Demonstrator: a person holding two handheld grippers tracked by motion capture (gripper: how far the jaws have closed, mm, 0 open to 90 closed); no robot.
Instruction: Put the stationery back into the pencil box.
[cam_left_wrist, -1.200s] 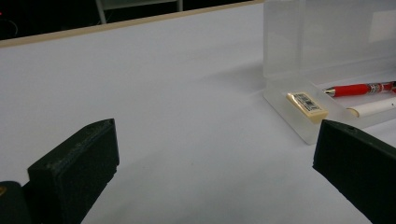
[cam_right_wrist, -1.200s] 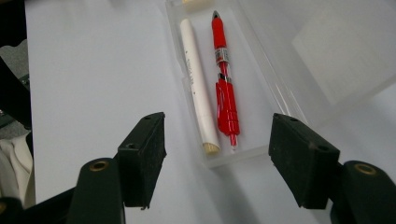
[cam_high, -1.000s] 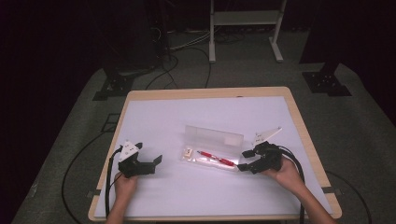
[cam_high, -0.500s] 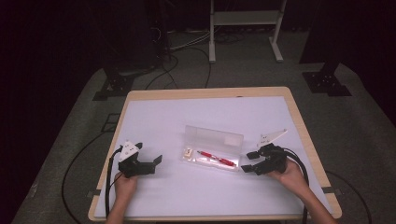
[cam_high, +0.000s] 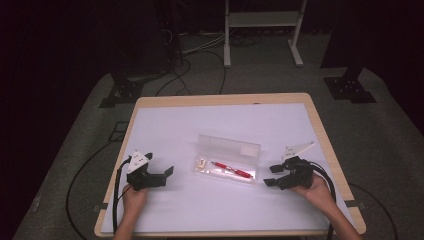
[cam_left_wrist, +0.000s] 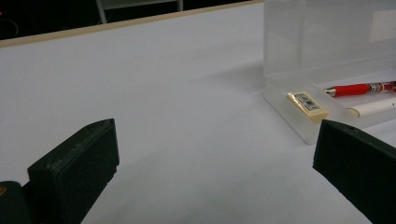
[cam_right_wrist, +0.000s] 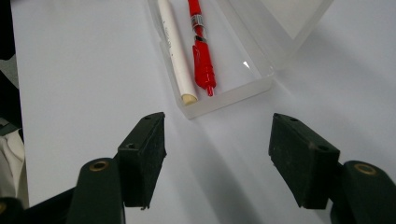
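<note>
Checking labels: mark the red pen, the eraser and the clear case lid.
red pen (cam_right_wrist: 202, 56), right gripper view, on its grip section.
eraser (cam_left_wrist: 307, 105), left gripper view, on its labelled top face.
clear case lid (cam_high: 229, 148), high view, on the middle of the raised panel.

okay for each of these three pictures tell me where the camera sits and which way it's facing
High view: above the person's table edge, looking forward and down at the clear case; both forearms, left gripper, right gripper.
Left gripper view: low, facing the case's eraser end; open jaws.
Right gripper view: angled down at the case's opposite end; open jaws.
Shared: red pen.
</note>
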